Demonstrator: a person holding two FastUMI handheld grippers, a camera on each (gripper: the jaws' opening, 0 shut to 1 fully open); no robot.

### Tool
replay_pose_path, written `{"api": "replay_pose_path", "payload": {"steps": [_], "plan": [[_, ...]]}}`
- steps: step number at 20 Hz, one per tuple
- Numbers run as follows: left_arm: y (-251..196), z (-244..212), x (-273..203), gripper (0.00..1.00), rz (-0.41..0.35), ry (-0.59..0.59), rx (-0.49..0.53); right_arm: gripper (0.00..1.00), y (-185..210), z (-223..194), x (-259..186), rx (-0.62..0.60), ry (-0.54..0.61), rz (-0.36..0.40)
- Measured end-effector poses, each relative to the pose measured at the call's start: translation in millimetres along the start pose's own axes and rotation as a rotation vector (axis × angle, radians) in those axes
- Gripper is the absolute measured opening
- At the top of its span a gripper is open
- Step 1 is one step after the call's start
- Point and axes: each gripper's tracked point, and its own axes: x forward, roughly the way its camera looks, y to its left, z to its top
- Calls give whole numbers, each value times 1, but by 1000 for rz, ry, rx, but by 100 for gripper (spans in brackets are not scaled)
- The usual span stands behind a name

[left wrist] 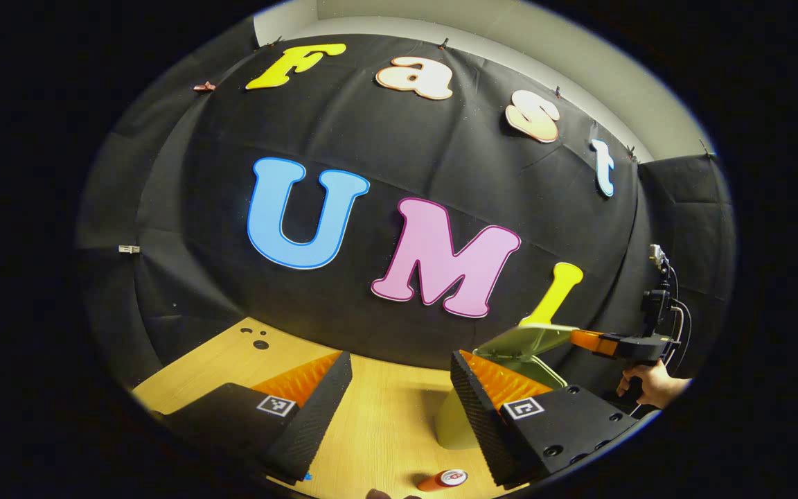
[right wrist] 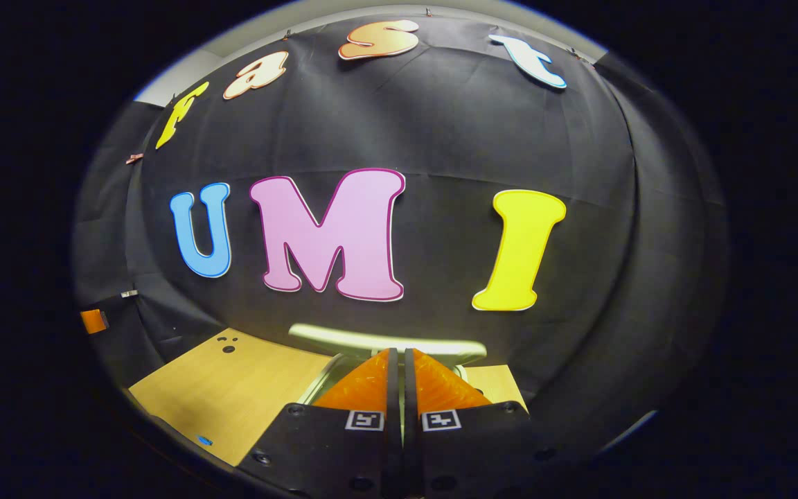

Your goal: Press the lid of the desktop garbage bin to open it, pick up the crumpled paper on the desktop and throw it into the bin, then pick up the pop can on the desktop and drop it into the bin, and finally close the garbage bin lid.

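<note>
Right gripper (right wrist: pixel 399 357) jaws together at raised lid (right wrist: pixel 385 339).

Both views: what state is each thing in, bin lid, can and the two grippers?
Bin lid: raised, bin open.
Can: lying on its side on the table, outside the bin.
Left gripper: fingers wide apart, holding nothing.
Right gripper: fingers closed together, holding nothing, at the lid's edge.
</note>
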Motion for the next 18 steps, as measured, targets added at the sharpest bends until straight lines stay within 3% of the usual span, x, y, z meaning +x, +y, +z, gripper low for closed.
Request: {"api": "replay_pose_path", "payload": {"steps": [3, 4, 10, 12, 13, 15, 18], "plan": [[3, -1, 0, 93, 3, 2, 6, 5, 2, 6, -3, 8, -14, 3], [4, -1, -1, 93, 4, 2, 6, 1, 4, 8, -5, 11, -25, 10], [24, -11, -6, 93, 27, 21, 23, 7, 19, 23, -26, 21, -100, 57], [37, -21, -11, 93, 31, 42, 43, 14, 26, 19, -33, 22, -88, 73], [45, -28, -14, 93, 31, 61, 42, 29, 28, 15, -37, 15, -78, 79], [66, -52, -21, 93, 42, 113, 28, 48, 32, 6, -44, -12, -60, 89], [107, -93, -34, 93, 103, 189, 20, 53, 40, -7, -57, -54, -47, 99]]}}
